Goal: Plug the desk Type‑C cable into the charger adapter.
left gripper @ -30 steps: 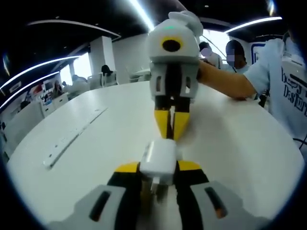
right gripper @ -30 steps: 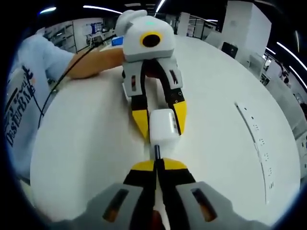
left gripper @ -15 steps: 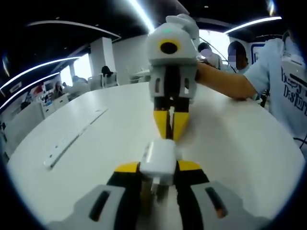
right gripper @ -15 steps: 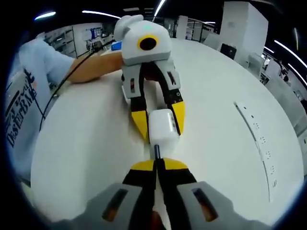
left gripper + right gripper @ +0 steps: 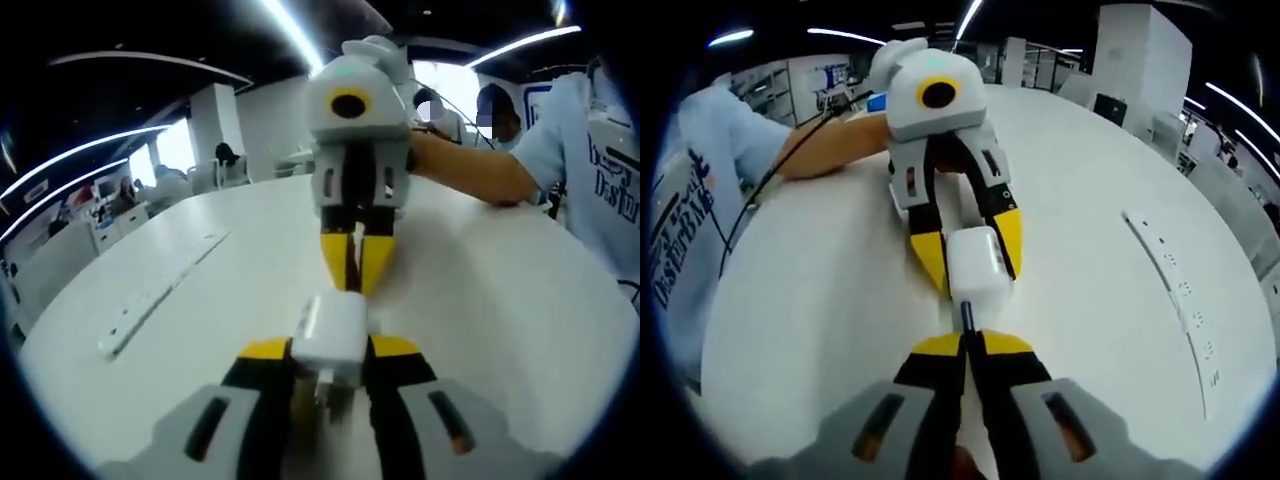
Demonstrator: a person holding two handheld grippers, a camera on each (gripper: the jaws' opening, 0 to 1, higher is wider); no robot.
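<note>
Left gripper view: at lower centre, left gripper (image 5: 331, 350) with yellow-tipped black jaws clamped on small white square charger adapter (image 5: 330, 333), held over round white table (image 5: 500, 300). Straight above it, centre frame, right gripper (image 5: 357, 268) pointing back, jaws pinched nearly together just beyond the adapter; whatever is held there too small to tell. Long white power strip (image 5: 160, 290) at left on the table.

Right gripper view: at lower centre, right gripper (image 5: 967, 347) pinched narrow on thin black Type-C cable plug (image 5: 965, 318), plug tip touching the adapter (image 5: 975, 264). Left gripper (image 5: 965, 255) at centre, jaws around the adapter. Power strip (image 5: 1175, 300) along right edge. Person's forearm (image 5: 830, 150) at upper left.
</note>
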